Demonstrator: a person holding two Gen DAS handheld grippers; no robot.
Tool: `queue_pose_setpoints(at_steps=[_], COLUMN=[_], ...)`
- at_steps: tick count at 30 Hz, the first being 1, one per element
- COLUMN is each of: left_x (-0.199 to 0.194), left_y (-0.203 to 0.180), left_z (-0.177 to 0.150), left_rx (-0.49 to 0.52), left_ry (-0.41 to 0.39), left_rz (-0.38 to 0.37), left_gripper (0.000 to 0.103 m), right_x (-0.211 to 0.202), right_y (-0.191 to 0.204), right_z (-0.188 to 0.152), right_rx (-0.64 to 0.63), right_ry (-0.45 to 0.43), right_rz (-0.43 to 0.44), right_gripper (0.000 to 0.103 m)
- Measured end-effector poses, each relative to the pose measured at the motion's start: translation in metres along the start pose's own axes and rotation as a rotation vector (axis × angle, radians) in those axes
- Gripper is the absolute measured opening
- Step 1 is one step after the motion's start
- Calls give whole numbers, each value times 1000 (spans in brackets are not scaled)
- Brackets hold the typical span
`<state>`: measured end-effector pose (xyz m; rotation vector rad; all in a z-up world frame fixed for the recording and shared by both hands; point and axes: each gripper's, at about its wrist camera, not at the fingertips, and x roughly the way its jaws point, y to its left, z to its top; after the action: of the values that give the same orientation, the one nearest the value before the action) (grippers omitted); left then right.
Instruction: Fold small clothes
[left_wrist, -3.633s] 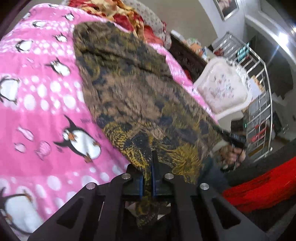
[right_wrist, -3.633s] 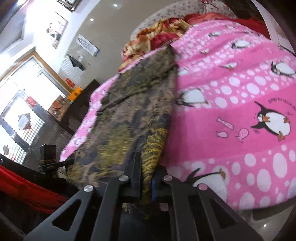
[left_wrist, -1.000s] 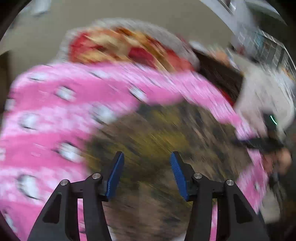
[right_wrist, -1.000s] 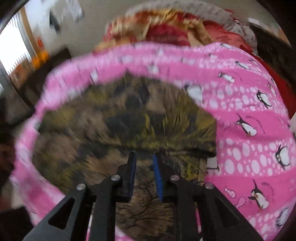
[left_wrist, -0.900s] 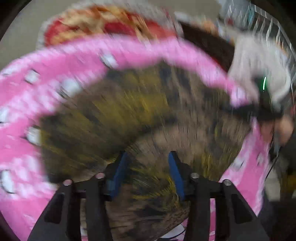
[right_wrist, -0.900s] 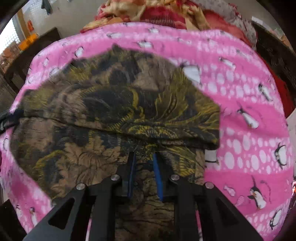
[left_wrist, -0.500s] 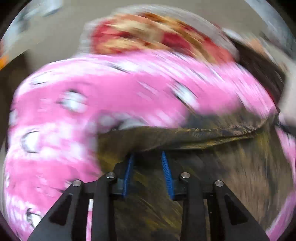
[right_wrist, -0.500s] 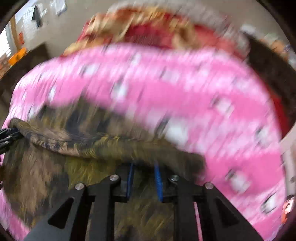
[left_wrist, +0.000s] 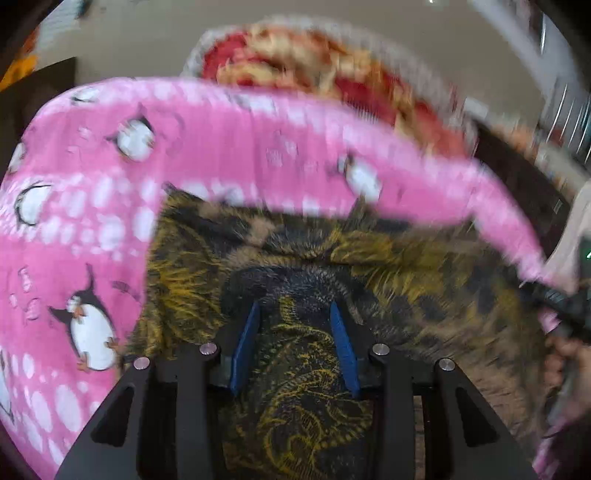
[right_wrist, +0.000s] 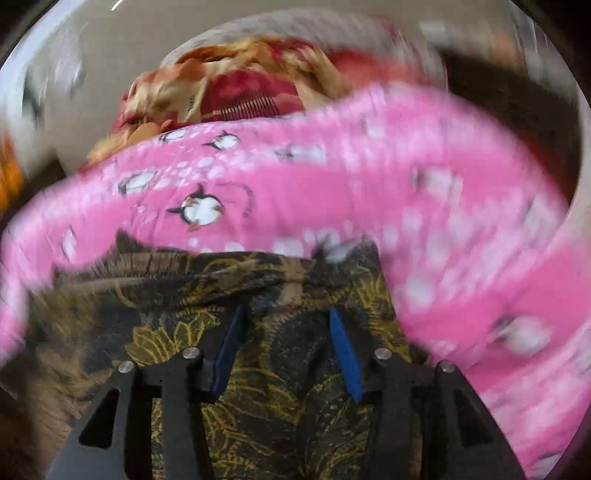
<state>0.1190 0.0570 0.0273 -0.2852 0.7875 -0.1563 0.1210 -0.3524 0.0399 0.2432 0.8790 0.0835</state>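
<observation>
A dark brown and yellow patterned garment (left_wrist: 413, 266) lies folded on the pink penguin blanket (left_wrist: 221, 147); it also shows in the right wrist view (right_wrist: 177, 295). My left gripper (left_wrist: 293, 314) is open above the garment's near part, its blue pads (left_wrist: 246, 339) apart with cloth lying between them. My right gripper (right_wrist: 286, 314) is open too, its blue pads (right_wrist: 345, 350) spread over the garment near its right edge. Both views are motion-blurred. The right gripper's hand (left_wrist: 565, 354) shows at the right edge of the left wrist view.
A red and yellow floral blanket (right_wrist: 236, 92) is heaped at the far end of the pink blanket (right_wrist: 332, 192). Dark furniture (left_wrist: 524, 177) and a metal rack (left_wrist: 569, 122) stand to the right of the bed.
Both grippers held the garment's ends shut, carried them forward over the cloth, and have now opened. The garment lies doubled over and shorter than before.
</observation>
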Motion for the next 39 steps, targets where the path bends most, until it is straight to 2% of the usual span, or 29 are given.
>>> queue_pose_setpoints(at_steps=[3,7,10,12,14,16,20,23,25,26,28,30,32,34,35,37,39], left_x=[11,9,11,10,18,19,21,21,20,20,18,11,-9,-45,-64,-80,-67], left_y=[8,3,2,3,0,-2,-2,-2,1,3,6,6,-2,-19,-29,-45,-56], left_z=[4,8,9,12,3,3,3,3,3,3,3,5,3,-8,-19,-40,-65], left_rx=[-56,-24,-27,-31,-26,-18,-20,-27,-39,-47,-61,-59,-41,6,33,81,120], left_ry=[40,47,47,49,52,55,58,56,51,49,43,56,55,11,-13,-9,73], left_rz=[-49,-33,-41,-46,-43,-37,-43,-51,-67,-76,-94,-98,-95,-149,-194,-240,-211], left_gripper=[20,25,26,27,27,28,29,30,30,30,30,30,30,30,31,38,38], right_x=[4,5,9,13,19,22,22,21,7,-13,-46,-85,-106,-121,-123,-121,-99], right_y=[-10,-6,-1,10,25,30,24,31,39,44,54,69,80,85,86,81,69], right_z=[3,2,3,2,1,1,2,5,9,10,8,-5,-23,-50,-61,-86,-110], right_rx=[40,21,-1,-48,-130,-150,-105,-126,-151,-148,-155,-206,-261,-317,-334,-361,-371], right_ry=[6,14,44,71,117,124,112,129,139,106,30,-30,-46,-45,-47,-36,21], right_rz=[41,36,61,66,51,21,49,0,-78,-112,-84,-34,-13,5,10,4,-72], right_gripper=[53,60,75,98,103,103,103,101,87,81,81,82,82,82,82,82,82])
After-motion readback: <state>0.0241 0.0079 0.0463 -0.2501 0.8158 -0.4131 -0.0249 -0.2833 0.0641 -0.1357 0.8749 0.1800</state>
